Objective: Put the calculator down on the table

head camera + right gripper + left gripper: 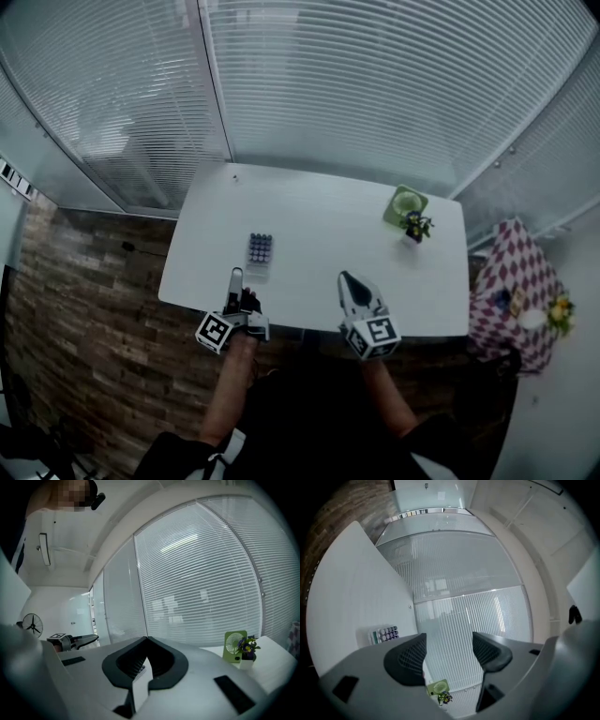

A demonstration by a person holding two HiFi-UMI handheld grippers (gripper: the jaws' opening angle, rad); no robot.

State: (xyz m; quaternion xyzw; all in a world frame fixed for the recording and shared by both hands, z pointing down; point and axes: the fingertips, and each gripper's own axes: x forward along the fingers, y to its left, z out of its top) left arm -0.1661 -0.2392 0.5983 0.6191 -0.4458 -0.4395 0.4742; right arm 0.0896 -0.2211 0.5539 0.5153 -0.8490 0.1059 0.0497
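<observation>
Near calculator [260,250], left tongs [236,276] apart; right tongs [346,277] together.

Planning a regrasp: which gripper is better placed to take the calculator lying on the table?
Left. The left gripper, jaws apart and empty, sits just short of the calculator; the right gripper is farther off to the side with its jaws together.

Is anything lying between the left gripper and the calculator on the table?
Nothing: in the head view, only a bare strip of the white table separates the open left gripper from the small pale calculator with dark keys.
</observation>
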